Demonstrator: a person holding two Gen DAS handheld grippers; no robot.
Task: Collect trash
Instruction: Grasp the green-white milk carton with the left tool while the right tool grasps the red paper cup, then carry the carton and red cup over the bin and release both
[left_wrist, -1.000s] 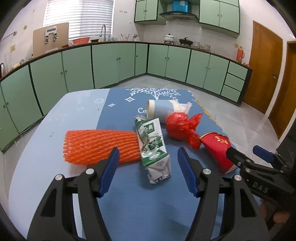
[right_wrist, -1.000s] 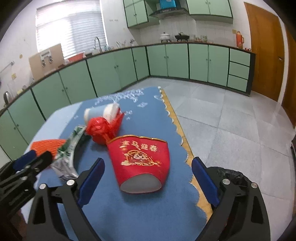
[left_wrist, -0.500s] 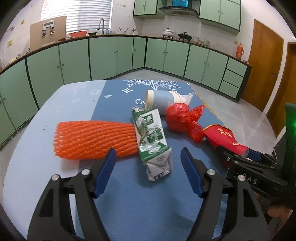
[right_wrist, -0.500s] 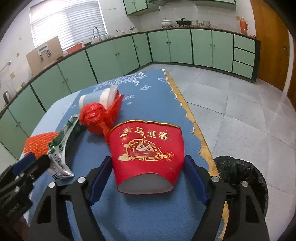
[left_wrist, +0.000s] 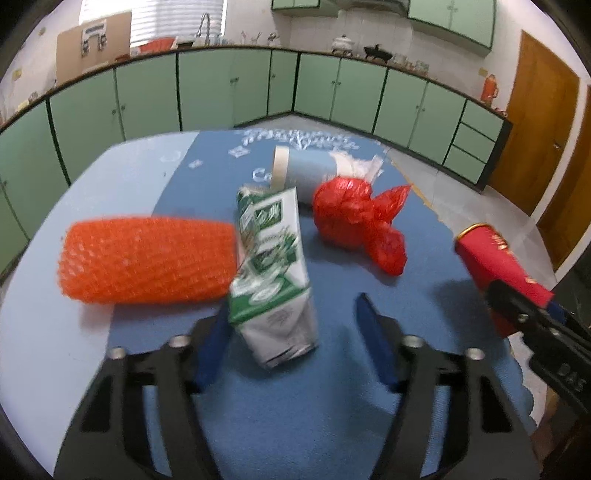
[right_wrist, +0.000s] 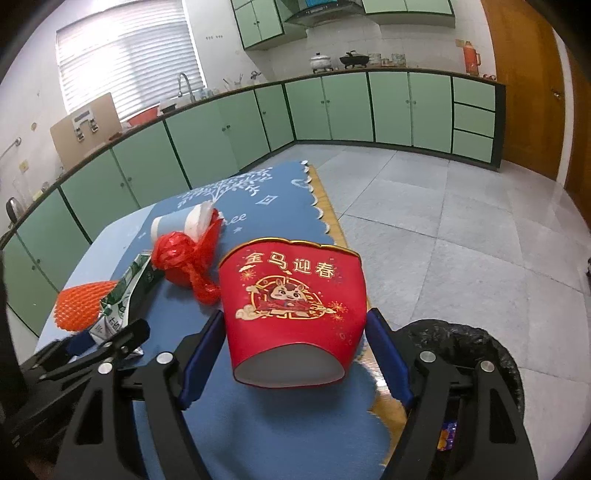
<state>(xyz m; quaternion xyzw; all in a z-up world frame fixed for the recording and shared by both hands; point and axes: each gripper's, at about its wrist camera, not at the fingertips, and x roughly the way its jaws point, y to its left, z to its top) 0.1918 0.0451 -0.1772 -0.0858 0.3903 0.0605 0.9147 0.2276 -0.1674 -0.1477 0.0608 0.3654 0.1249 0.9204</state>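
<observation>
Both sets of fingers: left (left_wrist: 295, 339) closing around the milk carton (left_wrist: 271, 273), right (right_wrist: 295, 354) clamped on the red cup (right_wrist: 291, 306).

Bare blue cloth (left_wrist: 332, 424) nearest; orange net (left_wrist: 147, 264), perhaps touching milk carton (left_wrist: 271, 273), leftward.

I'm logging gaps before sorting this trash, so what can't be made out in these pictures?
- Bin, right wrist view: contents mostly hidden by the right tongs.
- Carton, left wrist view: motion blur hides its print.
- Net, right wrist view: mostly behind the carton.
- Cup, left wrist view: base covered by the right tongs.
</observation>
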